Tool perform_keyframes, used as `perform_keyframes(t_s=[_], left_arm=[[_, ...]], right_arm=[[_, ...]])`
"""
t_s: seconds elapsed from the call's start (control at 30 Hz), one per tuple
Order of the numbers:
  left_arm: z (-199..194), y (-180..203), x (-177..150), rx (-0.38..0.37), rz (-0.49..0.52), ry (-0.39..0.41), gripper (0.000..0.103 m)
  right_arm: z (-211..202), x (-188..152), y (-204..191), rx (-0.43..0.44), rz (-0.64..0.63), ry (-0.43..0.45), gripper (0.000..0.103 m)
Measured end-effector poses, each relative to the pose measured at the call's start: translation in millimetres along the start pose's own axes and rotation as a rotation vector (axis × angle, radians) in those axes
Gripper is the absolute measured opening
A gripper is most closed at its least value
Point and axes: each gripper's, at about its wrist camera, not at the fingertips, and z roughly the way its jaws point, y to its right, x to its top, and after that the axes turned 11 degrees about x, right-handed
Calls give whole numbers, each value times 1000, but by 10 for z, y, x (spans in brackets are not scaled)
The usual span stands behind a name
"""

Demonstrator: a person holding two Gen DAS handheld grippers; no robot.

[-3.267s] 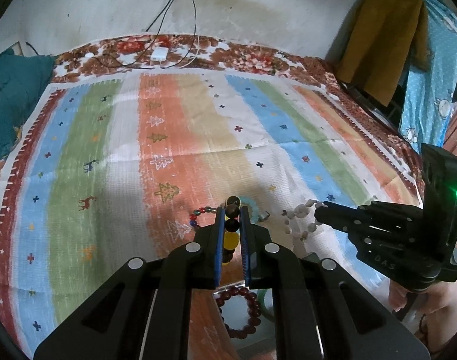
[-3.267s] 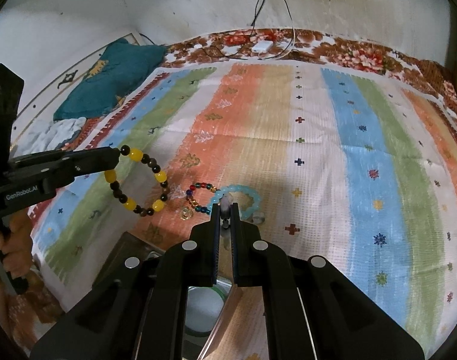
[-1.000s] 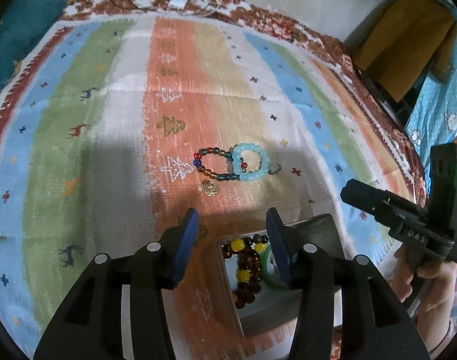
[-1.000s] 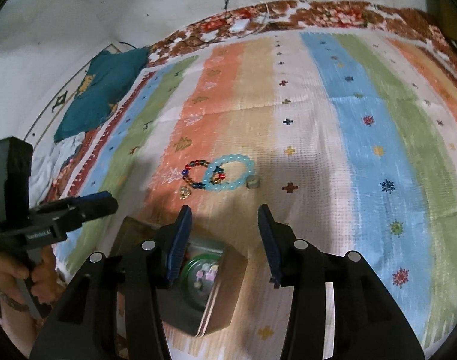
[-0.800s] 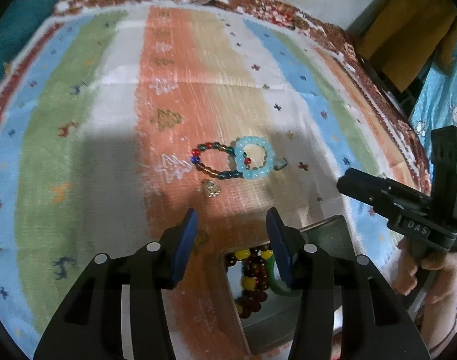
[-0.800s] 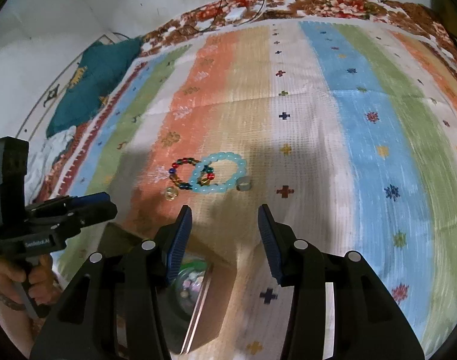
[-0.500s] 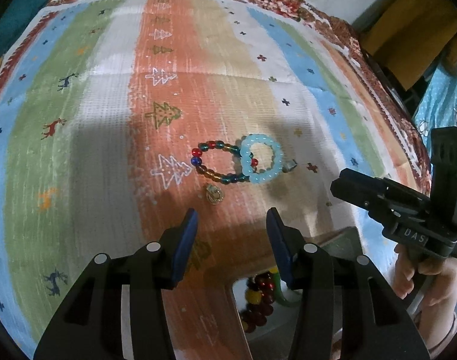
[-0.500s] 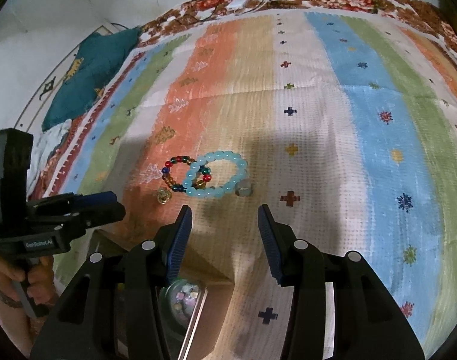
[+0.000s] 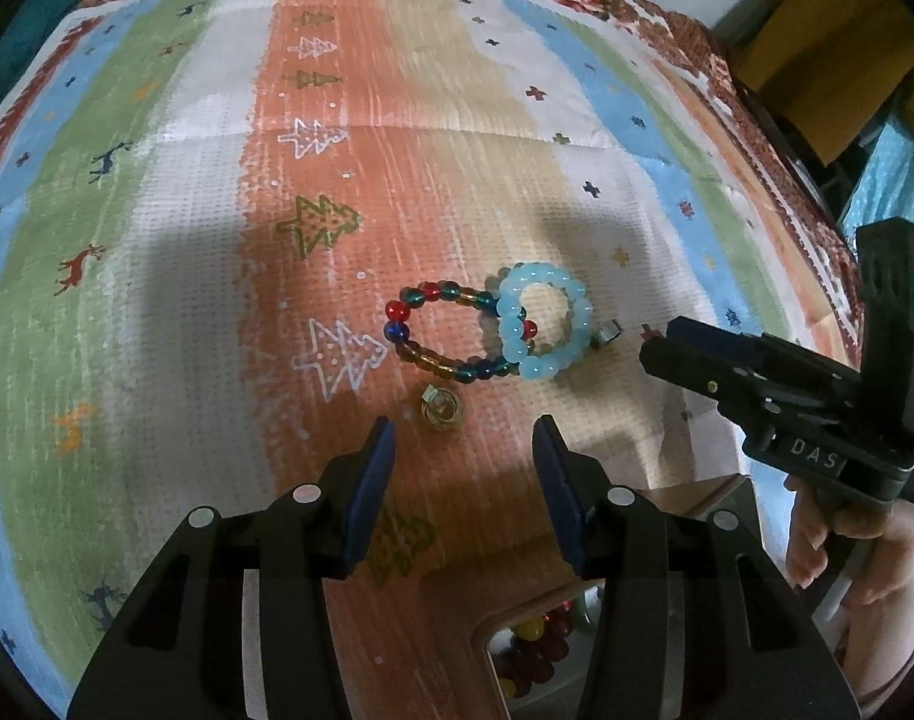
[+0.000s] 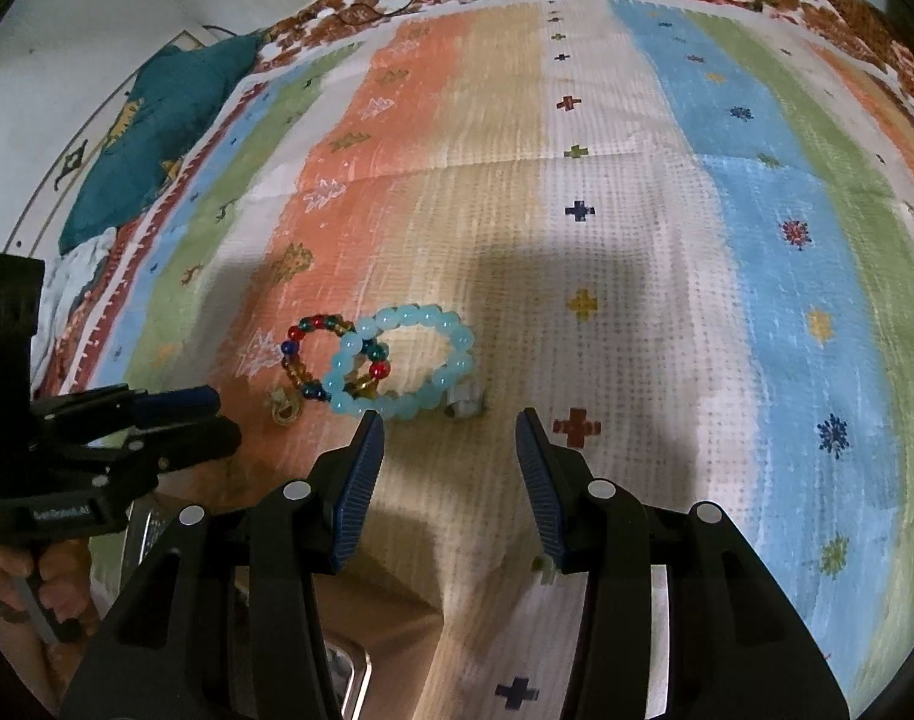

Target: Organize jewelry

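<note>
Your left gripper (image 9: pixel 463 462) is spread wide, nothing between the fingers, hovering over the striped blanket (image 9: pixel 186 240). Your right gripper (image 10: pixel 450 450) is equally released and empty.

Left wrist view: the multicolour bead bracelet (image 9: pixel 438 333) lies flat at 12 o'clock from the fingertips, an oval with its long axis running 9-to-3. Its 3 o'clock end is overlapped by the light blue bead bracelet (image 9: pixel 544 324), a near-round loop. A small gold ring (image 9: pixel 441 409) sits just at 6 o'clock of the multicolour bracelet, apart from it, close to the gap between your fingers. A small silver ring (image 9: pixel 607 333) sits just beside the blue bracelet at its 3 o'clock.

Right wrist view: the blue bracelet's long axis runs roughly 8-to-2, just at 11 o'clock of the left fingertip.

The box (image 9: pixel 541 648) is at 6 o'clock below the left gripper, with dark red and yellow beads (image 9: pixel 532 639) inside, mostly hidden.
</note>
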Motion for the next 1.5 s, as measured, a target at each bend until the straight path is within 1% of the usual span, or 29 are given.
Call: perform_keyframes(t_s=[0.5,0.83,0.93,1.0,1.13,1.2,1.23,1.3,1.33,1.37,1.5], left_arm=[[215,18,108,51,41,-29,48],[344,153,154,101,120,-39,46],[352,173,151,134,148,-39,39],[357,159,160,139,148,-41,33],[359,115,164,150,147,-50,24],[362,104,152,159,153,-50,18],[366,91,149,159,151,-53,15],[358,57,145,146,143,-55,14],[353,49,144,142,138,-55,13],[348,36,144,136,131,-55,13],[336,40,147,131,124,-49,13]], right_arm=[[185,87,54,-21,-3,-37,46],[312,112,108,-33,1,-64,46],[322,121,116,-32,2,-65,46],[334,125,119,-31,3,-64,45],[344,132,121,-22,8,-68,40],[350,135,117,-17,7,-71,37],[353,134,112,-13,7,-72,34],[350,132,114,2,15,-71,29],[343,131,113,5,16,-69,22],[333,130,114,0,15,-66,19],[323,118,125,2,17,-63,19]])
